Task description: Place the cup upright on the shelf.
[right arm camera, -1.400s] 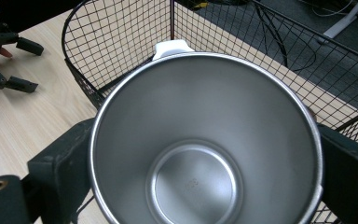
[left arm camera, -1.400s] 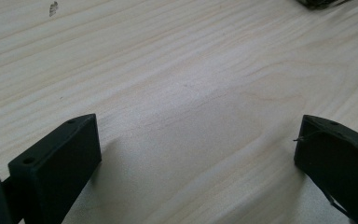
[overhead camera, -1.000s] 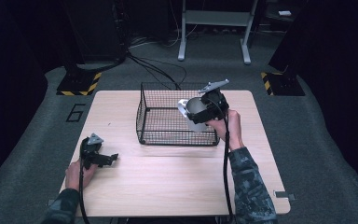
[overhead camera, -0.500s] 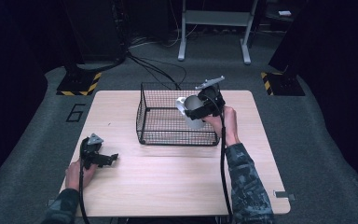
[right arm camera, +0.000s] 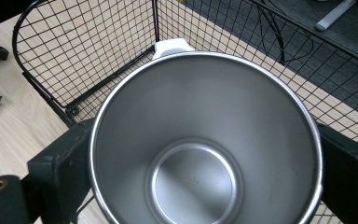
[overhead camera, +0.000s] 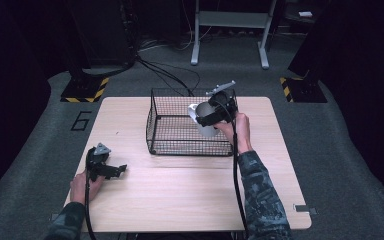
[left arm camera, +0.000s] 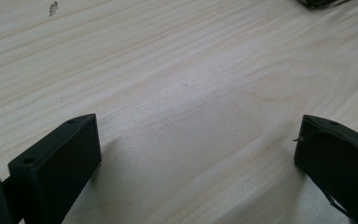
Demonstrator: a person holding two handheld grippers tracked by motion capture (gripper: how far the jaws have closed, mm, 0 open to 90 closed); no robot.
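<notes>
A steel cup with a white handle hangs over the black wire basket near its right side. My right gripper is shut on it. In the right gripper view the cup opens toward the camera, empty inside, jaws pressed on both sides of its wall, with the basket mesh below. My left gripper rests low at the table's front left, held by a hand. In the left gripper view the left gripper is open, its jaws wide apart over bare wood.
The light wood table has free surface in front of the basket and to the right. Dark carpet surrounds it, with cables and a metal stand behind. Yellow-black striped bases sit on the floor at the back.
My right gripper has carried the cup left and slightly down, further over the basket. The left gripper has stayed in place.
</notes>
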